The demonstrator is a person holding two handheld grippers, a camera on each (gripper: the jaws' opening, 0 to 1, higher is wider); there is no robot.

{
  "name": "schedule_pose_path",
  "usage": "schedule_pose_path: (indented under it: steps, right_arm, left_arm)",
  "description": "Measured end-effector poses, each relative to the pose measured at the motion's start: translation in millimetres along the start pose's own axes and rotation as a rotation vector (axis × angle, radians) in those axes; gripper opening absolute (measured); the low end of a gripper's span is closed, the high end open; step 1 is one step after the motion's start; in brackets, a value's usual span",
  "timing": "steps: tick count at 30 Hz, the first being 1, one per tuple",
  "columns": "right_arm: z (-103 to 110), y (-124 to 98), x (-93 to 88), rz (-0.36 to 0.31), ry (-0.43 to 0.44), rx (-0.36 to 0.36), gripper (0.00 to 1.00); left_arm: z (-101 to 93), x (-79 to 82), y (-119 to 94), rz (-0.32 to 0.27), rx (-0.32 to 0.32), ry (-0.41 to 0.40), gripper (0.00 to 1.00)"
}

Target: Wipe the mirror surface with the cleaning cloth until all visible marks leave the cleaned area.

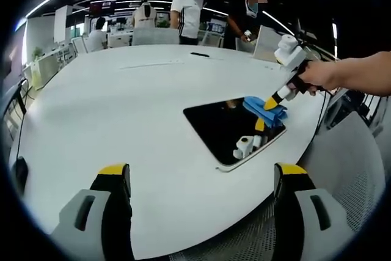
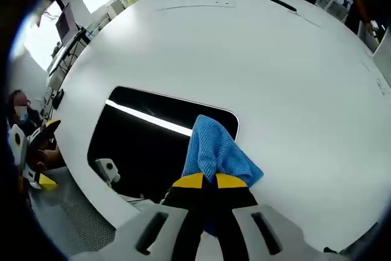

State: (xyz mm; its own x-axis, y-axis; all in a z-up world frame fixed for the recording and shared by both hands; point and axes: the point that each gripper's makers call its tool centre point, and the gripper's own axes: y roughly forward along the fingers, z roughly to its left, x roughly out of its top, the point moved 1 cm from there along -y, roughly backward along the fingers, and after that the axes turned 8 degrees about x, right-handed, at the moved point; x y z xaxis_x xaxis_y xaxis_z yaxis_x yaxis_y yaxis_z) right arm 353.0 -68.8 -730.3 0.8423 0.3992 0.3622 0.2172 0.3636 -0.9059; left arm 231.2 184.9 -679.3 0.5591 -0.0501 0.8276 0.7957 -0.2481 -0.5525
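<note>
Blue microfibre, the cloth [image 1: 266, 109], sits pinched in the right claw [image 1: 270, 102] as the left gripper view shows it, pressed down on the far right corner of the mirror [image 1: 223, 131]; the mirror lies flat on the white surface [image 1: 122, 108], a dark rounded rectangle whose long axis runs from that far corner down toward the surface's near edge; a hand [image 1: 321, 76] holds the right claw from the right; the left claw [image 1: 201, 178] hangs well back from the mirror, jaws wide apart and holding nothing, so the right one is plainly the nearer; people stand beyond the surface's far side.

In the right gripper view the right claw [image 2: 204, 180] is closed on the cloth [image 2: 214, 151], which fans out ahead of the yellow tips over the mirror's [image 2: 140, 139] right end; most of the glass stretches away to the left of the cloth, so the wiping likely has to travel that way along the long axis; I cannot make out marks on the glass; the mirror's lower side lies close to the surface's [image 2: 244, 59] edge, while above and right the top is open and bare.
</note>
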Motion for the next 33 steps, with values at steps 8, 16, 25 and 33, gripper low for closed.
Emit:
schedule_pose_path:
  steps: [8, 16, 25, 33]
  right_arm:
    - [3, -2, -7.5, -0.003, 0.020, -0.006, 0.00]
    - [9, -5, -18.9, -0.005, 0.029, -0.007, 0.00]
    - [15, -9, -30.0, -0.014, 0.048, -0.003, 0.00]
    - [16, -10, -35.0, -0.005, 0.071, 0.000, 0.00]
  left_arm:
    - [-1.1, 1.9, 0, -0.012, -0.008, 0.004, 0.97]
    - [-1.5, 2.7, 0, -0.016, -0.012, 0.011, 0.97]
    - [-0.9, 3.6, 0, -0.020, -0.008, 0.005, 0.97]
    - [-0.8, 4.0, 0, -0.023, -0.007, 0.000, 0.96]
